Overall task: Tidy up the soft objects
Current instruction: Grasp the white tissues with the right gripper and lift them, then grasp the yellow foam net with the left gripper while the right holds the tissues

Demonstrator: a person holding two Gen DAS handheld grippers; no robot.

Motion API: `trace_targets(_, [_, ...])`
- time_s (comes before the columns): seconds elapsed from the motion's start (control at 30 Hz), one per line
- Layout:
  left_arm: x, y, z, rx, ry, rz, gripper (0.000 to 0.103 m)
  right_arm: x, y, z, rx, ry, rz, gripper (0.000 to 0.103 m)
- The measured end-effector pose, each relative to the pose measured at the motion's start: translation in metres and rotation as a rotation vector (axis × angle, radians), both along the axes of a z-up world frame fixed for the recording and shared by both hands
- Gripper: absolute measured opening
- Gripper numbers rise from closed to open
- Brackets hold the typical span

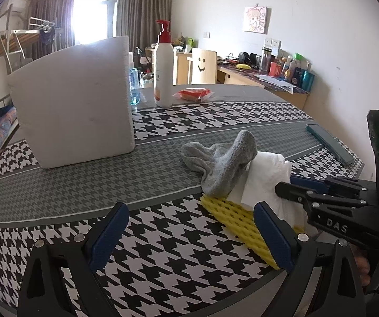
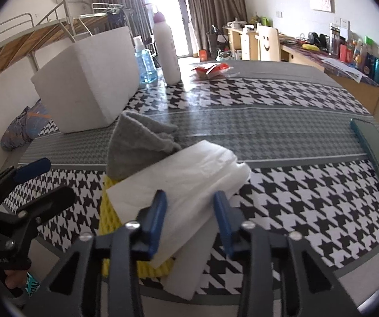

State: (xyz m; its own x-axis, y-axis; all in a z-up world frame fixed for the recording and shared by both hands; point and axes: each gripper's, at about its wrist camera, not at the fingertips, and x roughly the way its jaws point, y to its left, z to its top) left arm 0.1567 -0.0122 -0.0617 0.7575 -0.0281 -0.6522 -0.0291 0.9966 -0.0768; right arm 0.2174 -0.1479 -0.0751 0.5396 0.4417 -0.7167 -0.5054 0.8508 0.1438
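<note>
The landmark is the white foam box (image 1: 73, 103) standing on the houndstooth surface (image 1: 163, 251). In front of it and toward its right lies a small heap: a yellow foam sheet (image 1: 231, 216) at the bottom, a grey sock (image 1: 223, 163) and a white tissue wad (image 2: 189, 174) draped over it. The right gripper (image 2: 190, 211) straddles the wad's near edge, blue pads narrowed around it; whether they already pinch it I cannot tell, but it looks placed to lift the top layer first. The left gripper (image 1: 189, 235) hovers apart and empty on the box side of the heap, likely waiting for its turn at the sock.
</note>
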Motion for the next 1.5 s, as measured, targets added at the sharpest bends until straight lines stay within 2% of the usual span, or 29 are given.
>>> trace_targets(0.07, [-0.001,-0.001,-0.001,0.002,0.002,-0.004,0.096,0.0,0.0,-0.001,-0.02,0.0,-0.014,0.019])
trace_targets(0.17, [-0.001,-0.003,-0.003,0.001,0.004,-0.009,0.096,0.001,-0.001,-0.001,-0.028,0.001,-0.019,0.011])
trace_targets(0.27, [-0.003,-0.003,-0.002,-0.001,0.001,-0.013,0.096,-0.001,-0.002,0.004,-0.026,-0.008,-0.016,0.007])
trace_targets(0.47, [-0.009,-0.007,0.001,0.001,-0.009,-0.032,0.096,-0.007,-0.01,0.029,0.054,-0.043,0.007,0.005])
trace_targets(0.63, [-0.01,-0.013,0.001,-0.007,0.0,-0.051,0.096,-0.013,-0.021,0.045,0.078,-0.089,-0.02,0.005])
trace_targets(0.93, [-0.006,-0.022,-0.002,-0.026,0.027,-0.091,0.096,-0.015,-0.047,0.051,0.073,-0.125,-0.102,0.005])
trace_targets(1.07, [-0.001,-0.028,-0.008,-0.036,0.065,-0.103,0.095,-0.014,-0.057,0.049,0.065,-0.125,-0.134,0.005])
trace_targets(1.13, [0.0,-0.031,-0.01,-0.04,0.08,-0.111,0.093,-0.013,-0.06,0.046,0.062,-0.118,-0.145,0.005])
trace_targets(1.3, [0.007,-0.037,-0.017,-0.056,0.126,-0.125,0.077,-0.013,-0.066,0.041,0.06,-0.111,-0.154,0.005])
trace_targets(1.5, [0.012,-0.042,-0.023,-0.082,0.169,-0.134,0.071,-0.015,-0.074,0.036,0.056,-0.1,-0.16,0.005])
